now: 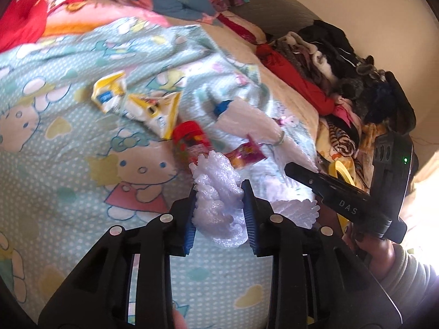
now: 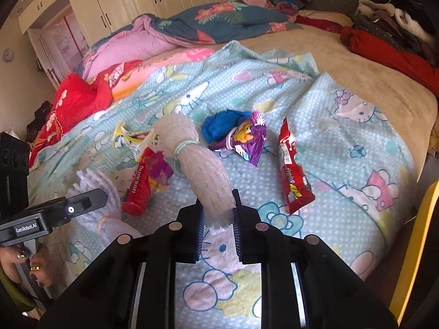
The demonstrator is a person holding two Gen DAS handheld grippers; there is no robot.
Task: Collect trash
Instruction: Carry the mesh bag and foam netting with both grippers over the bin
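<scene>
My left gripper [image 1: 219, 208] is shut on a crumpled white foam net [image 1: 216, 192] just above the Hello Kitty blanket [image 1: 82, 126]. My right gripper [image 2: 218, 216] is shut on the near end of a long white foam net roll [image 2: 203, 175] with a green band around its middle. In the right wrist view, trash lies on the blanket: a red tube [image 2: 138, 186], a pink wrapper [image 2: 159, 172], a yellow-white wrapper [image 2: 129, 134], a blue bag [image 2: 222, 127], a purple wrapper [image 2: 251, 139] and a red snack packet [image 2: 293, 175]. The left gripper body [image 2: 55, 213] shows at left there.
Piled clothes [image 1: 343, 82] line the right side of the bed. Folded quilts [image 2: 205, 24] and a red cloth [image 2: 76, 101] lie at the far side. White wardrobes [image 2: 123, 0] stand behind. A yellow edge [image 2: 414, 244] is at the right.
</scene>
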